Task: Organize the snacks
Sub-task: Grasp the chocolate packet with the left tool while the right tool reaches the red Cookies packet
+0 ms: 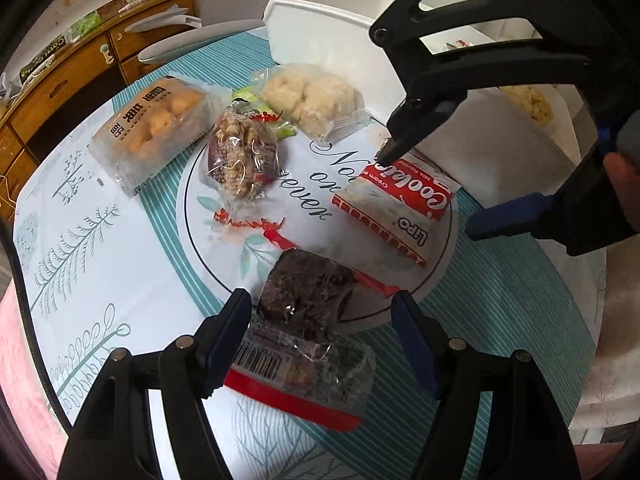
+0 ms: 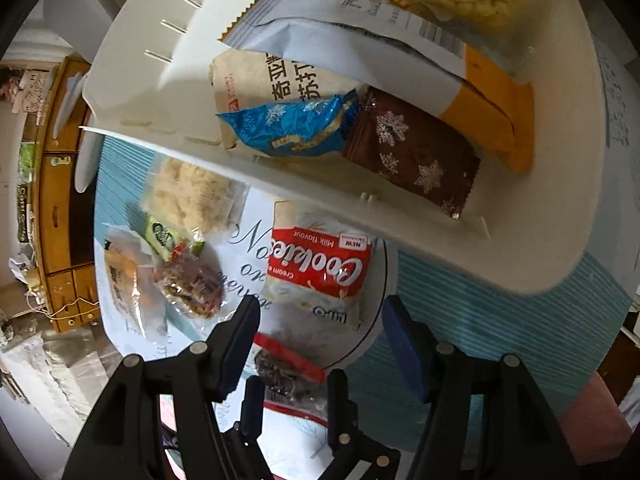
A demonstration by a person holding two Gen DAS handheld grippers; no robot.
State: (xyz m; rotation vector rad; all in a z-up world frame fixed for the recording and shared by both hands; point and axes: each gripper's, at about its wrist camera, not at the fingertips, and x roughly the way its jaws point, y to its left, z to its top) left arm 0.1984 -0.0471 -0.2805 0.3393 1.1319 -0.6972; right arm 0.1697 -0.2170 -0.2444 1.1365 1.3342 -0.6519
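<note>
The dark snack pack (image 1: 308,312) is wrapped in clear, crinkly, glossy film with a red printed band. The cookie pack (image 1: 400,208) beside it is glossy printed plastic. Beyond the cookie pack, the white bin (image 2: 280,184) looks like smooth matt plastic; inside it, a blue foil wrapper (image 2: 292,128) shines, a brown wrapper (image 2: 412,156) is matt, and a beige pack (image 2: 256,80) looks papery. The surface (image 1: 100,240) carries a smooth printed covering with a slight sheen. The cabinet (image 1: 68,92) behind is wood
</note>
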